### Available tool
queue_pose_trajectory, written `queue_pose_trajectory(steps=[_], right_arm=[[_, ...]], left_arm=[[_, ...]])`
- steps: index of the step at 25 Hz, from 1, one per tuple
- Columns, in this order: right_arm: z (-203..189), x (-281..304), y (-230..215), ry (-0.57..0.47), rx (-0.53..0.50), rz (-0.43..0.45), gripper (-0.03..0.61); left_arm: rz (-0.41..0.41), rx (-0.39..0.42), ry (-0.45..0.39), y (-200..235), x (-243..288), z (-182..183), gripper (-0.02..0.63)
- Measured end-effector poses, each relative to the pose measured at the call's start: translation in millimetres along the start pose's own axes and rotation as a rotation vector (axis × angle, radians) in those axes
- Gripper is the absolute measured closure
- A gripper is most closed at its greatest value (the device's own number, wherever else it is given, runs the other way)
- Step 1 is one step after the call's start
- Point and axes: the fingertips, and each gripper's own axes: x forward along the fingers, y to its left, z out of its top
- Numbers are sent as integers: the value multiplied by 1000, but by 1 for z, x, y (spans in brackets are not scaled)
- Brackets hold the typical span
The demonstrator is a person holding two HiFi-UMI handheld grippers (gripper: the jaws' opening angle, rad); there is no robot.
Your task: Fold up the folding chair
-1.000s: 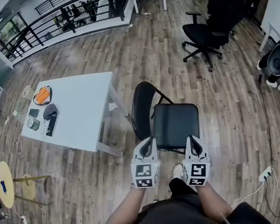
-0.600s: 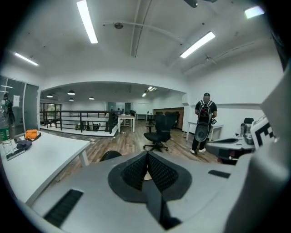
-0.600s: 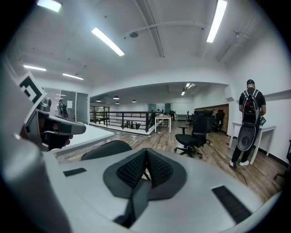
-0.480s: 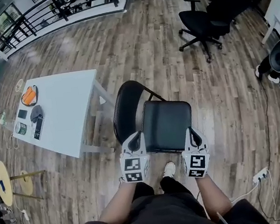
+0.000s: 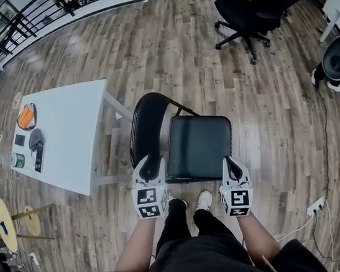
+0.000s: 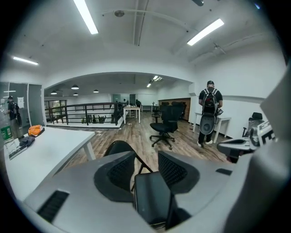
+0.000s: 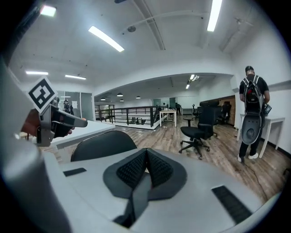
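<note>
The black folding chair stands unfolded on the wood floor, its seat (image 5: 199, 146) in front of me and its curved backrest (image 5: 142, 125) to the left. My left gripper (image 5: 149, 164) is at the seat's near left corner. Its jaws are opening, and between them I see only the seat (image 6: 152, 200) and backrest (image 6: 117, 148) beyond, untouched. My right gripper (image 5: 231, 164) hovers by the seat's near right corner, shut and empty. In the right gripper view, that gripper (image 7: 146, 153) points over the backrest (image 7: 102, 144), with the left gripper (image 7: 49, 119) at the left.
A white table (image 5: 70, 140) with small items stands left of the chair. A black office chair (image 5: 245, 10) is further off. A person with a backpack (image 6: 209, 113) stands at the far right. My shoes (image 5: 204, 200) are just below the seat. A power strip (image 5: 315, 207) lies at the right.
Both grippers have sunk and come in to the seat's near corners, the left one sliding leftward along the edge. The chair now lies closer below me.
</note>
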Motion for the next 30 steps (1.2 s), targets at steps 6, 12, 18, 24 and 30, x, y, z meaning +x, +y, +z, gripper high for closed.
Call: queue_pose_trajectory(steps=[6,12,18,24,30], right_arm=[[-36,37,-20,49,81,32,565],[-97,73,-33,190,69,52,476],[-186,100,-62,349,111,40,320],[-306,110,-82,554,351,121,295],[-389,125,-95,650,579,196,295]], left_arm=[[113,26,97,61,34,-14,364],[149,35,171,102,66,-31,344],[55,-17,267,122,91,-55,334],[-33,-53,361,132,102,-81,334],[-26,-65,386,135,114,-99,336]])
